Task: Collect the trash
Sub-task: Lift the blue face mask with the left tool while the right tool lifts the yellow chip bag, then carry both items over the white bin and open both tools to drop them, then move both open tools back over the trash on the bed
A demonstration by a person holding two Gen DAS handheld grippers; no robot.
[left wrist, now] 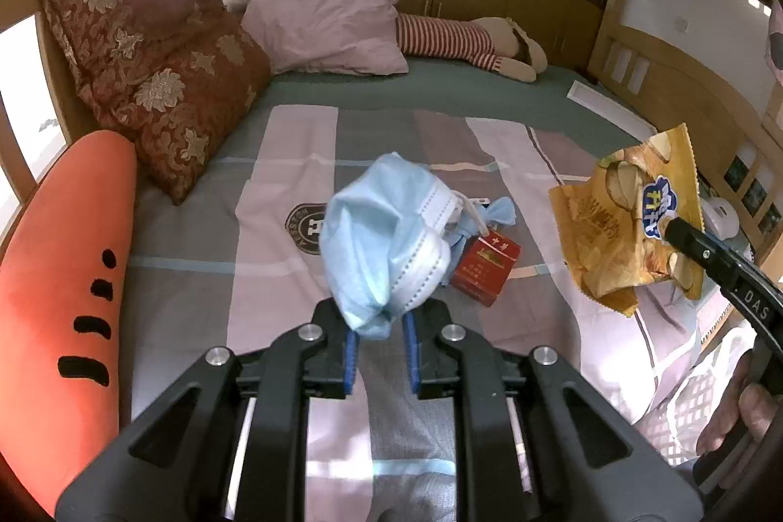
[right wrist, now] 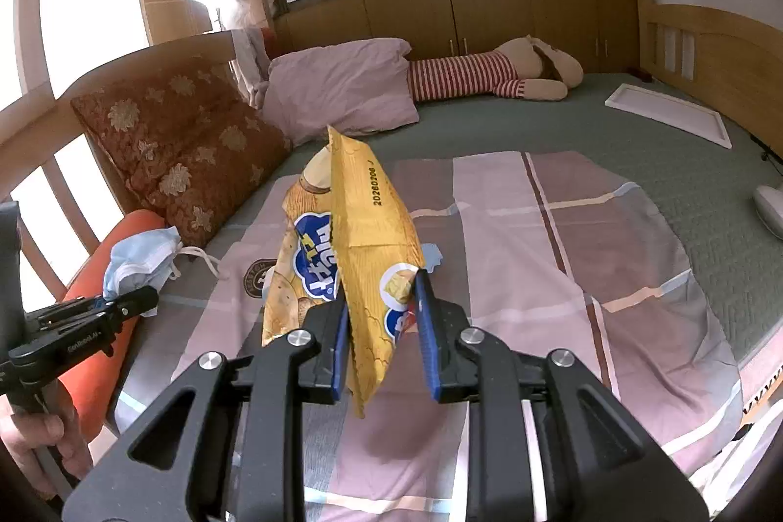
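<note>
My left gripper is shut on a crumpled light-blue face mask and holds it above the bed. It also shows in the right wrist view at the left. My right gripper is shut on a yellow chip bag, lifted above the quilt; the bag also shows in the left wrist view at the right. A red cigarette pack and a small blue scrap lie on the quilt beyond the mask.
A striped pink and grey quilt covers the green bed. An orange carrot plush, brown floral cushions, a pink pillow and a striped doll lie around. A white frame lies at the far right.
</note>
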